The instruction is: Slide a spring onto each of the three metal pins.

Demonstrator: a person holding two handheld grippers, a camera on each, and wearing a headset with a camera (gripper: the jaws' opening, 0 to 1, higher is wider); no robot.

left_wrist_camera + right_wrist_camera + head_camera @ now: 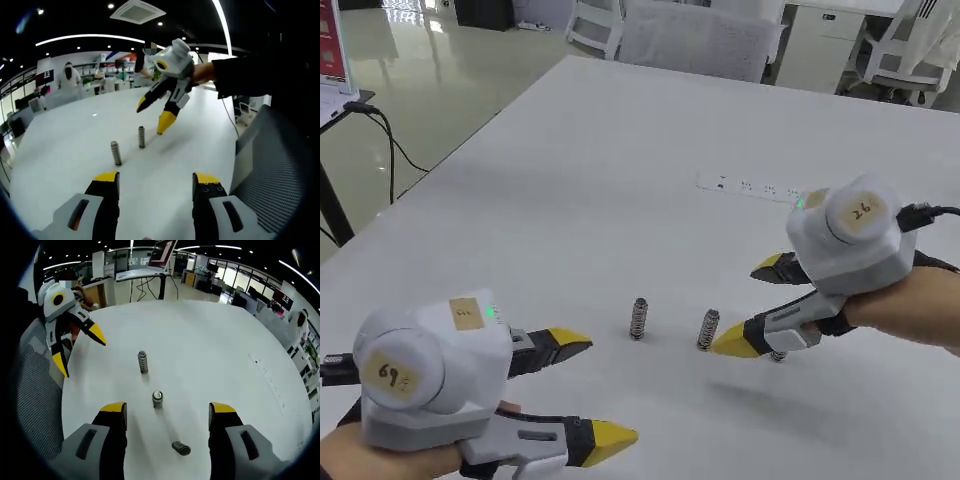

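Note:
Three short metal pins stand in a row on the white table (620, 180), each with a spring on it: the left one (639, 318), the middle one (708, 329), and a third (778, 355) half hidden behind the right gripper's lower finger. The right gripper (748, 305) hovers open just right of the middle pin, holding nothing. Its own view looks down on the three sprung pins (143, 361), (158, 399), (181, 448). The left gripper (592, 388) is open and empty near the front edge. In its view, two pins (116, 152), (142, 136) stand ahead.
A white power strip (750, 187) lies flat on the table beyond the pins. Office chairs (695, 40) stand along the far edge. A black cable (390, 140) hangs off to the left of the table.

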